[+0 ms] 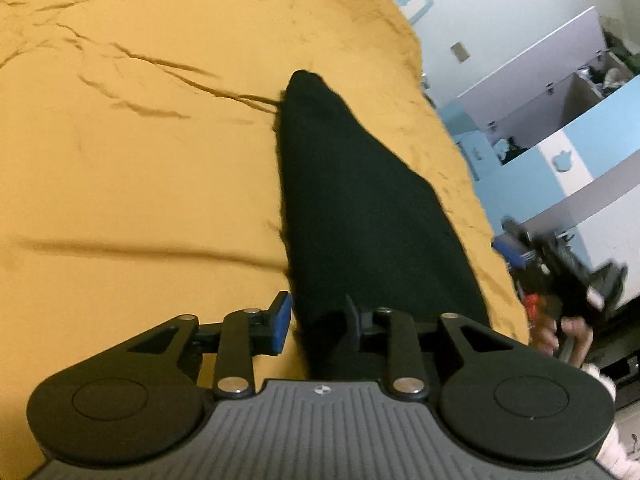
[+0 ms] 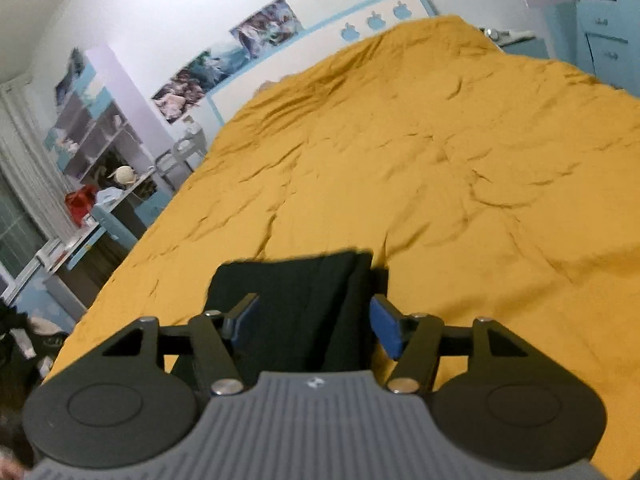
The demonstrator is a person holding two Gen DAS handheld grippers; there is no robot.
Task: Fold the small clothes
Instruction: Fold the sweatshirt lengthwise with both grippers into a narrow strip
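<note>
Black fabric, a small dark garment (image 1: 360,208), lay on the mustard bedspread (image 1: 140,168) near its edge, long axis running away from the left gripper (image 1: 318,320) and narrowing to a far tip. Both sets of fingers stood released: the cloth sat between them, unpinched. The right gripper (image 2: 314,326) straddled a folded end. Doing the next fold well likely meant pinching matching corners and keeping edges aligned.

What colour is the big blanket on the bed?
The bed cover is mustard yellow, plain with no pattern. The right wrist view shows it best.
</note>
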